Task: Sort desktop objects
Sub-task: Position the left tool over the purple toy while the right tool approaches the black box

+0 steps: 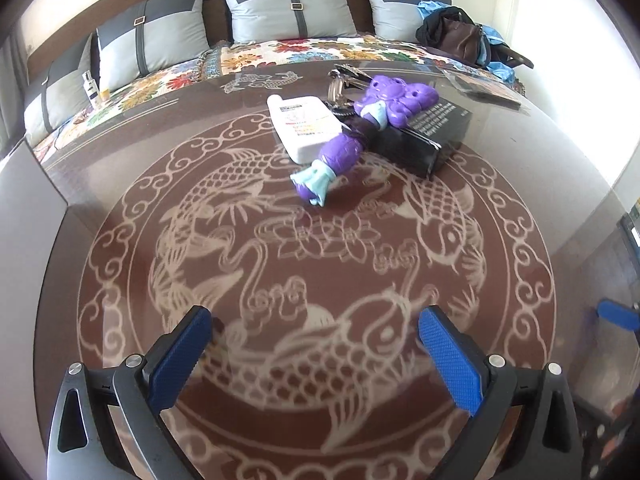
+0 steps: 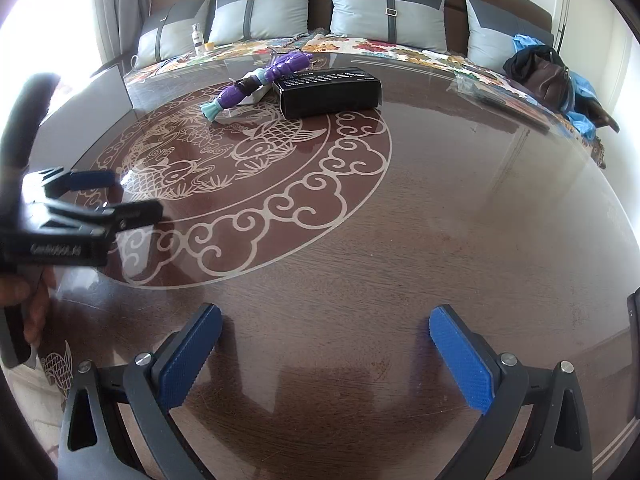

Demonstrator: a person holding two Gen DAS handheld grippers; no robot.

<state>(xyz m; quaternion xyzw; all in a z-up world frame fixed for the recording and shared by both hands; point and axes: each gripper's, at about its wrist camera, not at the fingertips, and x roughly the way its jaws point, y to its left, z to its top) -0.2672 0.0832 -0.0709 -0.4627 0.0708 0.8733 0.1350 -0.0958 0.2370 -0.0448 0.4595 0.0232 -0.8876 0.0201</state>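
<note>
Both grippers are hanging over the desk [image 2: 400,240] with nothing in them: the left gripper [image 1: 316,354] has its blue pads spread wide, same with the right gripper [image 2: 326,356]. The pile I need to sort sits on the far side of the glass-topped desk, well away from both, all bunched together.

The purple toy [image 1: 360,136] is the top layer. It looks like moulded plastic, so I'm guessing light and stiff, but it's lumpy and glossy, and it lies tilted across the white bottle [image 1: 302,126] and the black box [image 1: 424,136], touching both. I'd take it around the fat purple middle section rather than the thin teal end [image 1: 314,184], which sticks out over the desk and looks like it'd twist out of the pads.

The white bottle looks like smooth plastic, probably slippery, and how full it is I can't tell. I'd grip it across the flat sides once the toy's off.

The black box is rigid card by the look of it, easy to pinch across its narrow width, though crushable if I squeeze hard. There's some metal bit [image 1: 340,80] behind the toy that I can't make out.
</note>
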